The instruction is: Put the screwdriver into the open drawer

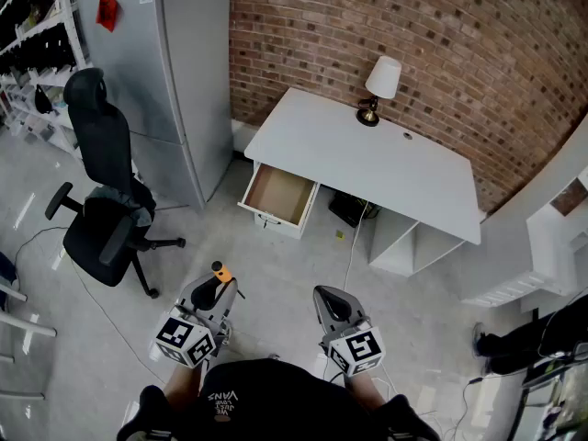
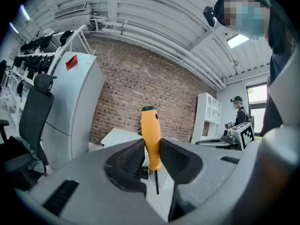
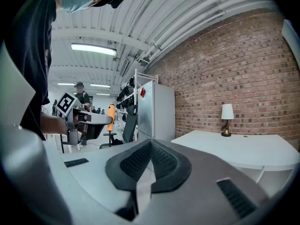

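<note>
My left gripper (image 1: 217, 292) is shut on an orange-handled screwdriver (image 2: 150, 137); its handle stands upright between the jaws and the dark shaft points down. In the head view the screwdriver (image 1: 221, 272) shows as an orange tip above the left jaws. The open drawer (image 1: 278, 197) juts from the left end of the white desk (image 1: 367, 159), its brown bottom bare, well ahead of both grippers. My right gripper (image 1: 333, 304) is shut with nothing between its jaws. From the right gripper view, the left gripper (image 3: 89, 118) and the screwdriver (image 3: 110, 115) appear at the left.
A small lamp (image 1: 379, 88) stands at the desk's back edge by the brick wall. A black office chair (image 1: 103, 211) sits left of me, with a grey fridge (image 1: 170, 72) behind it. A white shelf unit (image 1: 551, 246) stands at the right. Cables run across the floor under the desk.
</note>
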Demonstrator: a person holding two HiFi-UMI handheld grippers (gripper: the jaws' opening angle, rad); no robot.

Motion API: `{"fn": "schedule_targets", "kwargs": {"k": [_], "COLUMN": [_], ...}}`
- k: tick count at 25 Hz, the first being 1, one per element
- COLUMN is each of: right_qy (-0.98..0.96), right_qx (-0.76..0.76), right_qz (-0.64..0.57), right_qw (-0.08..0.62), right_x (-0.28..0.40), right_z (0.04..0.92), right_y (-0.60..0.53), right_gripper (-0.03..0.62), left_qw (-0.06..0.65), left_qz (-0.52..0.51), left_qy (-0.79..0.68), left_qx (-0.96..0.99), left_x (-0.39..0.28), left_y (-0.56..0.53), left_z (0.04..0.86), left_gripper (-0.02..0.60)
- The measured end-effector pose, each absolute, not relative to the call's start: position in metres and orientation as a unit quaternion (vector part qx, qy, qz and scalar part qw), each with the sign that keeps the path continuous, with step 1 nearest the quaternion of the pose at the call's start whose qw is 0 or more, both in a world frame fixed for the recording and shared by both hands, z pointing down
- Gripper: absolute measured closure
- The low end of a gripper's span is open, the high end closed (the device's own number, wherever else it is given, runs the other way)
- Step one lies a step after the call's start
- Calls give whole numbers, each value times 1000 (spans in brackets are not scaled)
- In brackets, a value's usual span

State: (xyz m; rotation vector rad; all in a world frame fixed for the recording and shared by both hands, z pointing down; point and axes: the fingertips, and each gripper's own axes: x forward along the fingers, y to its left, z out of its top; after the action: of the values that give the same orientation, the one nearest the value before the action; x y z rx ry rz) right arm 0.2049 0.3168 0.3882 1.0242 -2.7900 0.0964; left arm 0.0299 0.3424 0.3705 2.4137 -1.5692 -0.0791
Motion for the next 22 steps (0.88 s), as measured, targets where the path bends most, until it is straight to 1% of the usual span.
{"fn": "schedule_targets", "kwargs": {"k": [6, 12, 17, 22], "right_qy": [-936, -940, -937, -928], "right_qx": [339, 334, 341, 364], "right_qz": [34, 35, 45, 53], "right_qw": [85, 57, 60, 61], "right_x": [208, 208, 209, 195], "right_z": [388, 382, 391, 393], "right_y": [316, 311, 302, 277], "right_gripper": [599, 599, 599, 599], "left_qw": [127, 129, 135, 141], "left_qz": [-25, -23, -21, -19], "left_qy": [-552, -558, -554, -538], "left_qx": [824, 819, 821, 830], "left_x": [30, 31, 30, 14], "left_y": [344, 346, 338, 311], "left_z": [370, 373, 380, 386], "left_gripper": [479, 479, 479, 479]}}
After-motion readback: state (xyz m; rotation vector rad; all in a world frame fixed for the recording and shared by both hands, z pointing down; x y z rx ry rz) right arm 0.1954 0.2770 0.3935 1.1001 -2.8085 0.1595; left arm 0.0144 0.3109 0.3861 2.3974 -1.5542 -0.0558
